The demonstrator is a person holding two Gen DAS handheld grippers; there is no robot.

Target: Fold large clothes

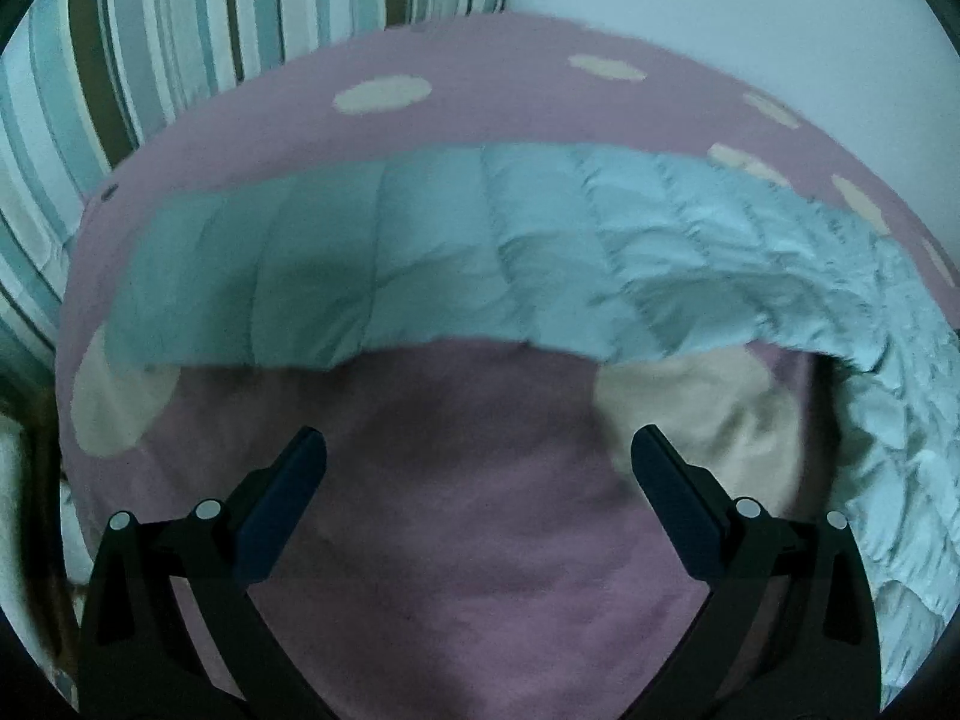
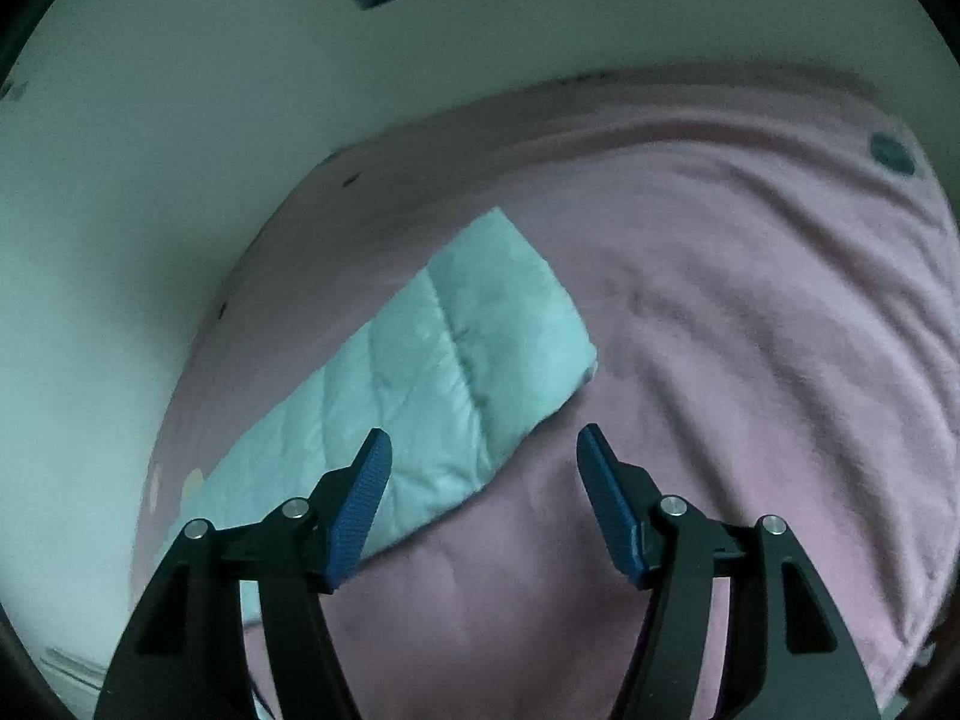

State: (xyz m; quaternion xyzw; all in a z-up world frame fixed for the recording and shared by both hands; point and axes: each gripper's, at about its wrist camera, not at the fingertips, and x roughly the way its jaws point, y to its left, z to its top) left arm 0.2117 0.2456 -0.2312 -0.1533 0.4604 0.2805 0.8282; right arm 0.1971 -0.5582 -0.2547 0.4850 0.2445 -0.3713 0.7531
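A pale mint quilted garment (image 1: pixel 432 258) lies folded into a long band across a pink bed cover (image 1: pixel 456 540) with cream dots. In the left wrist view it stretches from the left side to the right, where it bunches and curves down. My left gripper (image 1: pixel 479 450) hangs open above bare pink cover, short of the garment's near edge, with nothing between its fingers. In the right wrist view one end of the garment (image 2: pixel 444 372) lies ahead and to the left. My right gripper (image 2: pixel 483 450) is open over that end's corner, holding nothing.
A striped teal, white and brown fabric (image 1: pixel 180 30) rises behind the bed at upper left. A pale wall (image 2: pixel 120 210) runs along the bed's left side in the right wrist view. The pink cover (image 2: pixel 750 330) spreads wrinkled to the right.
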